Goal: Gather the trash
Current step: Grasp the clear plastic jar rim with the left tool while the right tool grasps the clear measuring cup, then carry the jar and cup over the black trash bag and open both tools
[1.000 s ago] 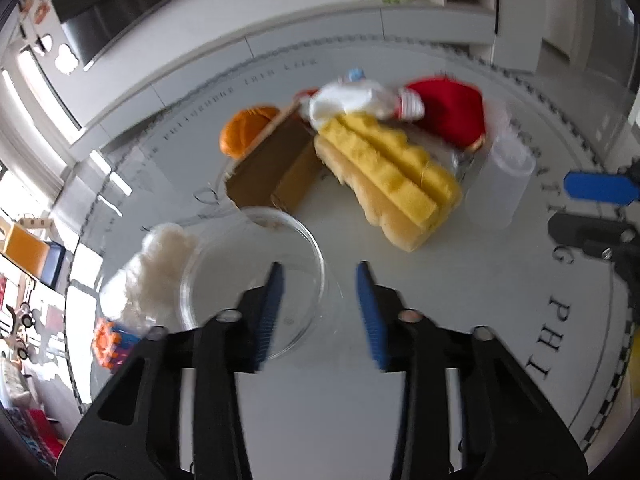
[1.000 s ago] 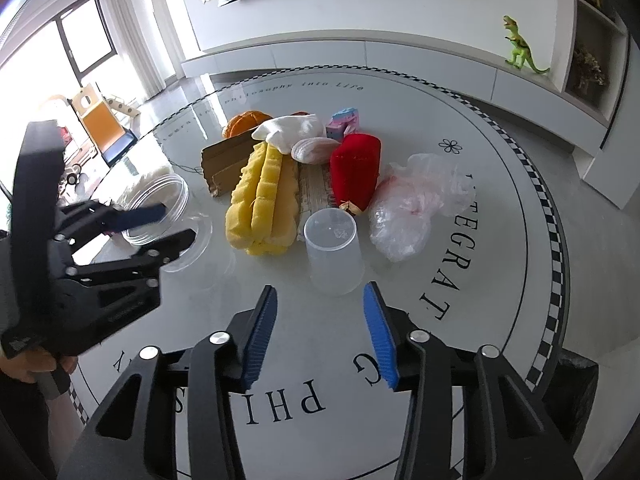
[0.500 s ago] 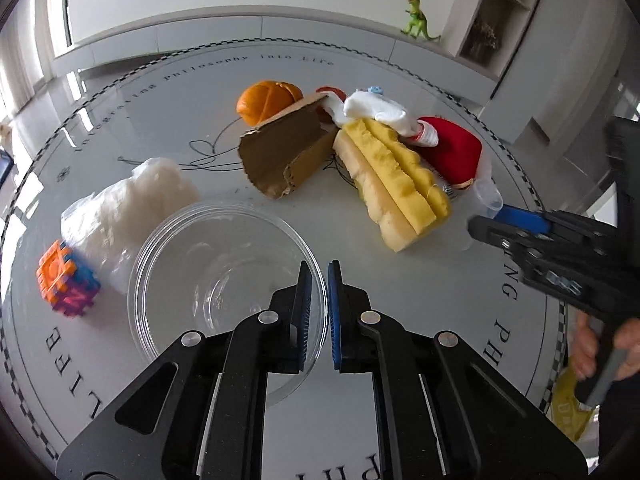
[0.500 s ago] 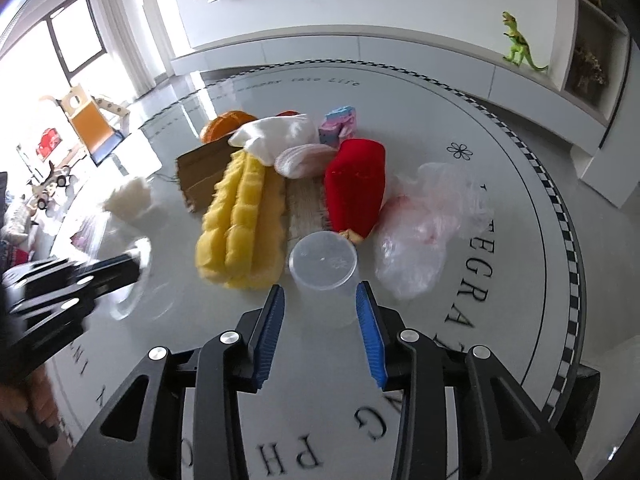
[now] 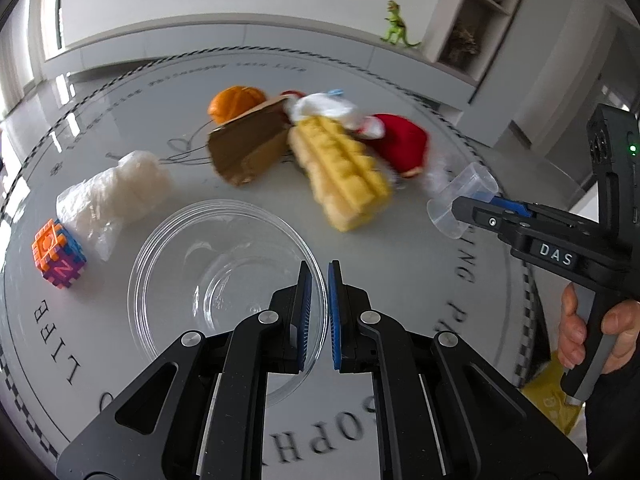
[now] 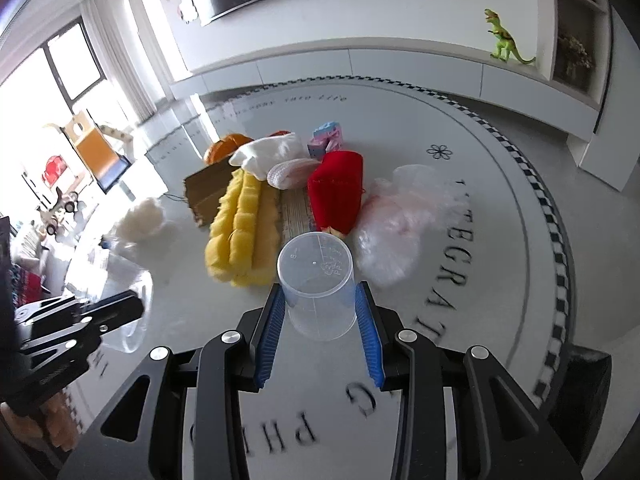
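Note:
My left gripper (image 5: 319, 312) is shut on the right rim of a clear plastic bowl (image 5: 224, 276) held just over the white round table (image 5: 400, 280). My right gripper (image 6: 319, 334) is shut on an upturned translucent plastic cup (image 6: 319, 294); the cup also shows in the left wrist view (image 5: 460, 204), lifted off the table. A pile lies behind: a yellow sponge mop head (image 6: 244, 236), a red cloth (image 6: 338, 194), a brown cardboard box (image 5: 248, 152), a white cloth (image 6: 268, 154) and a crumpled clear plastic bag (image 6: 394, 228).
A white plastic wad (image 5: 120, 192) and a coloured foam cube (image 5: 58, 256) lie left of the bowl. An orange object (image 5: 234, 102) sits behind the box. A pink and blue block (image 6: 326, 140) lies behind the pile. A yellow bag (image 5: 554, 396) hangs beyond the table's right edge.
My left gripper closed on the bowl's rim and lifted it. My right gripper moved forward around the cup, closed on it and raised it off the table.

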The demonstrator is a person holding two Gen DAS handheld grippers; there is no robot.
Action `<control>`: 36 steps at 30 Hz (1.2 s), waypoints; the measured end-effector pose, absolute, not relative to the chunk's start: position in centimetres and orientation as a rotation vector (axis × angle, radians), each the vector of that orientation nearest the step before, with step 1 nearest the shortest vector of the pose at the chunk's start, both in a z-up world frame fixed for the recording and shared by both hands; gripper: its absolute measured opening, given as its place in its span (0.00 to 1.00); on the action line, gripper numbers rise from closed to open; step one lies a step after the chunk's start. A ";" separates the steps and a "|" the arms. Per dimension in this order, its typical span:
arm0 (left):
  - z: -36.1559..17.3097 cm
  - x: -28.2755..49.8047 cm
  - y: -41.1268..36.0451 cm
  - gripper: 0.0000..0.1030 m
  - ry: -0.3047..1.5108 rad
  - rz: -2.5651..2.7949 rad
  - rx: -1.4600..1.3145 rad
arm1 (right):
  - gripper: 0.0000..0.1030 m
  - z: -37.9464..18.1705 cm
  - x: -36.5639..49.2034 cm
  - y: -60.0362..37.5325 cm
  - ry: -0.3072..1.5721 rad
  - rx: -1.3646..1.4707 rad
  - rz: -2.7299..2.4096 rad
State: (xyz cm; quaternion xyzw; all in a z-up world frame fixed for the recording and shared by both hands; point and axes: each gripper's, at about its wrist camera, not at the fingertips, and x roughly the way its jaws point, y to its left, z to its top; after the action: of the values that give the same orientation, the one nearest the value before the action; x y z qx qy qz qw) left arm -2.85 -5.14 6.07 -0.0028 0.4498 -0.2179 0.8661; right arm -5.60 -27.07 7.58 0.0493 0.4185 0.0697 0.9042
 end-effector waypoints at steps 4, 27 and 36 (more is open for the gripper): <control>7.1 -4.3 -7.6 0.08 0.928 -0.507 0.016 | 0.37 9.0 -8.7 -28.6 0.825 0.132 0.135; 5.4 -15.7 -34.5 0.08 0.954 -1.031 0.331 | 0.37 9.5 -27.6 -47.9 0.756 0.275 -0.305; 0.6 -17.4 -42.6 0.58 1.060 -1.067 0.441 | 0.59 4.3 -30.8 -55.1 0.886 0.394 -0.499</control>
State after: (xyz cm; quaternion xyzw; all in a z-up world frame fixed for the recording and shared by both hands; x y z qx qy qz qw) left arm -17.37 -42.65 0.61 0.1985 0.4773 -0.4805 0.7085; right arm -30.78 -55.08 4.26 0.1872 0.4214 -0.2374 0.8550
